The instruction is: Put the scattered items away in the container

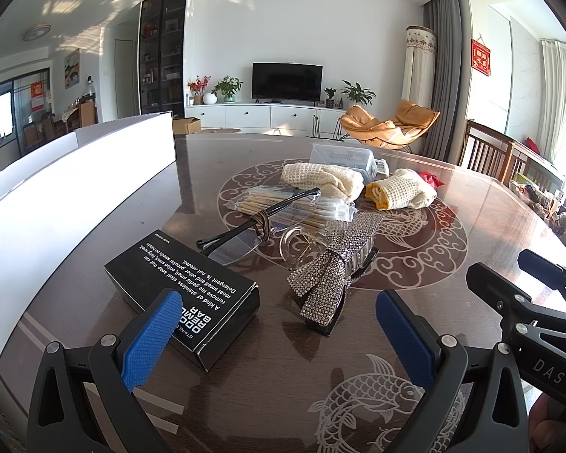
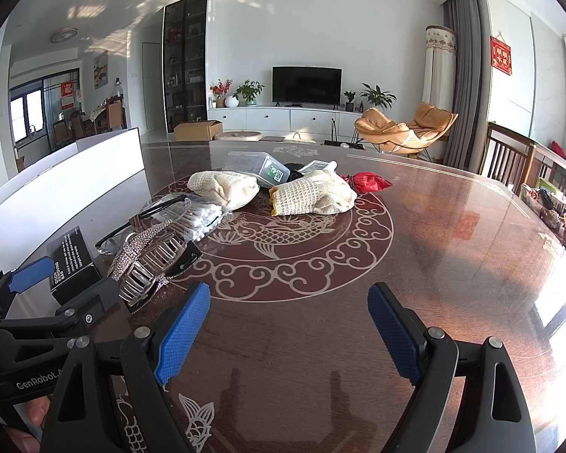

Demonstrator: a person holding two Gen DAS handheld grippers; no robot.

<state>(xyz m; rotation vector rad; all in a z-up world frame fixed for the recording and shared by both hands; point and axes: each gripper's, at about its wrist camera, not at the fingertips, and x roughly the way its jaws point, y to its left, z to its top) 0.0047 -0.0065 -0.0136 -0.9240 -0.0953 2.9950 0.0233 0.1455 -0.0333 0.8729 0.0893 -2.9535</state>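
My left gripper (image 1: pixel 279 332) is open, low over the table, with a black soap-bar box (image 1: pixel 181 290) by its left finger and a rhinestone bow hair clip (image 1: pixel 332 268) just ahead. Glasses (image 1: pixel 253 226) and a cotton-swab pack (image 1: pixel 283 204) lie behind them. Two cream knitted cloths (image 1: pixel 324 179) (image 1: pixel 403 188) and a clear plastic box (image 1: pixel 343 156) lie farther back. The white container (image 1: pixel 75 188) stands at the left. My right gripper (image 2: pixel 288 328) is open and empty over bare table; the hair clip (image 2: pixel 151 260) lies to its left.
A red wrapper (image 2: pixel 369 181) lies behind the right cloth (image 2: pixel 313 196). Wooden chairs (image 2: pixel 509 158) stand at the table's far right edge, with clutter (image 2: pixel 558 207) along the right. The dark patterned tabletop (image 2: pixel 434 256) stretches to the right of the items.
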